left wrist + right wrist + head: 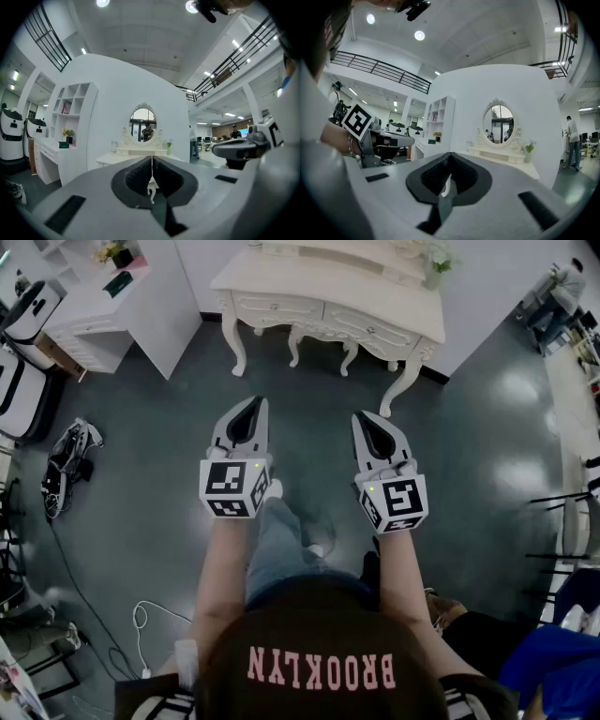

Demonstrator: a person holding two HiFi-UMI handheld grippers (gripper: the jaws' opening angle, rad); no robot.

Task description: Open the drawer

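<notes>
A cream dressing table [309, 279] with an oval mirror stands across the dark floor, well ahead of both grippers. Two shut drawers show in its front, one on the left [277, 307] and one on the right [373, 326]. My left gripper [258, 400] is held level and shut, with nothing between its fingers. My right gripper [357, 415] is beside it, also level, shut and empty. In the left gripper view the shut gripper [152, 157] lines up under the mirror [143, 124]. In the right gripper view the gripper [450, 154] sits left of the table [506, 159].
A white cabinet with shelves [127, 301] stands left of the dressing table. Shoes and cables [67, 460] lie on the floor at the left. A person [565, 285] stands at the far right, and someone in blue [553, 662] is close behind on the right.
</notes>
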